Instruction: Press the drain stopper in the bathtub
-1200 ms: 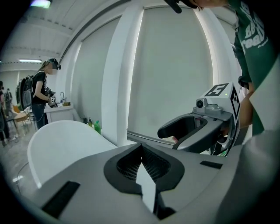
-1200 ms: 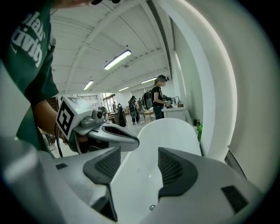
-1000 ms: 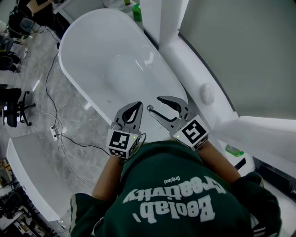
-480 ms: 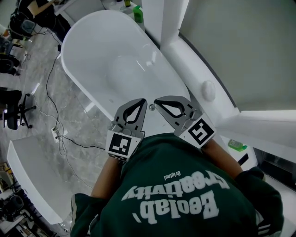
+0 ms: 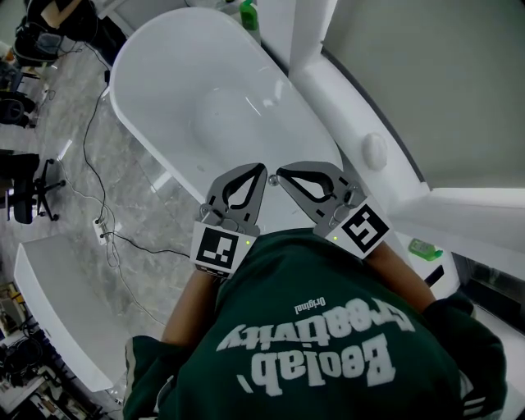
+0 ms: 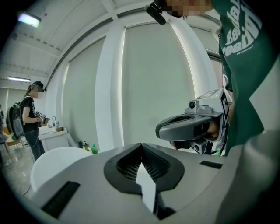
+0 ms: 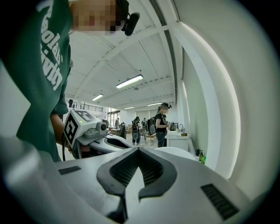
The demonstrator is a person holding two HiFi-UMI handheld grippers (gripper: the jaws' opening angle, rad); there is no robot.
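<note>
We are holding the left gripper [image 5: 256,180] and right gripper [image 5: 285,175] mid-frame over the bathtub [image 5: 156,74]. Both are pressing their jaws together, empty.

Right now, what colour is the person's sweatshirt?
The sweatshirt is dark green with white lettering, clearest in the head view.

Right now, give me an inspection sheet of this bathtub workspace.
Surface: white bathtub, inside bare.
Job's things: drain stopper, a small chrome piece at the tub's near end, between the gripper tips in the head view; whether it is pressed cannot be told.
Clutter: green bottle at the tub's far end; small green item at far right.
Grippers: left gripper shut, empty; right gripper shut, empty; side by side over the tub's near end.
Cables: black cable across the marble floor to a power strip.
Surroundings: office chairs at left; a person standing beyond the tub.
</note>
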